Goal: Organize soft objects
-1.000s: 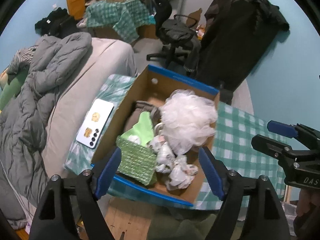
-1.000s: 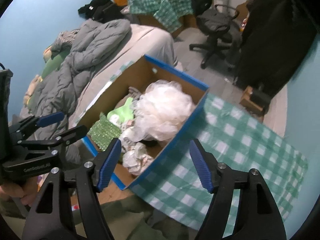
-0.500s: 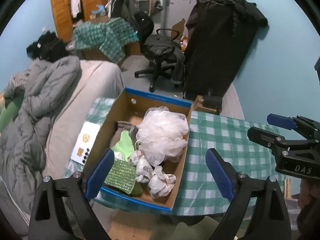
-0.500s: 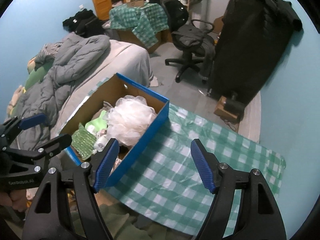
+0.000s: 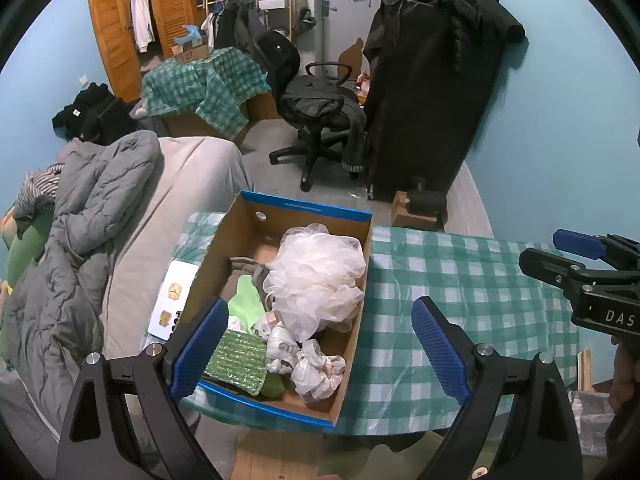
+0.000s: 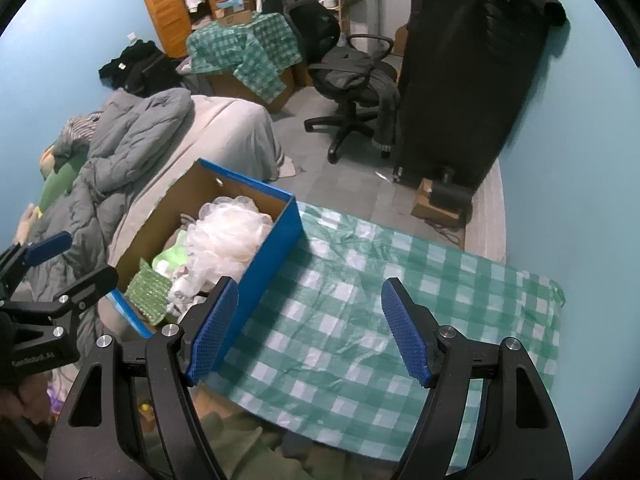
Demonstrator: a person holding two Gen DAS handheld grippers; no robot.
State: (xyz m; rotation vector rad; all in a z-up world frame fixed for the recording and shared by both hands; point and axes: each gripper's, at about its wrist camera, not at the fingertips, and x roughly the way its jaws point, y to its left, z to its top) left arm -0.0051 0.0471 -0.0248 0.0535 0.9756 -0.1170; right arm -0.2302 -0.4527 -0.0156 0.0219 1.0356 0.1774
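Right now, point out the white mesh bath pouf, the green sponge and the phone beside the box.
white mesh bath pouf (image 5: pixel 316 280): left wrist view, middle of its ruffles.
green sponge (image 5: pixel 239 356): left wrist view, centre of its textured face.
phone (image 5: pixel 173 300): left wrist view, middle of its white back.

left gripper (image 5: pixel 318 344): jaws apart, empty, above box | cardboard box (image 5: pixel 280 216): on checked tablecloth (image 5: pixel 460 280), holds white mesh pouf (image 5: pixel 316 280), green sponge (image 5: pixel 236 358)
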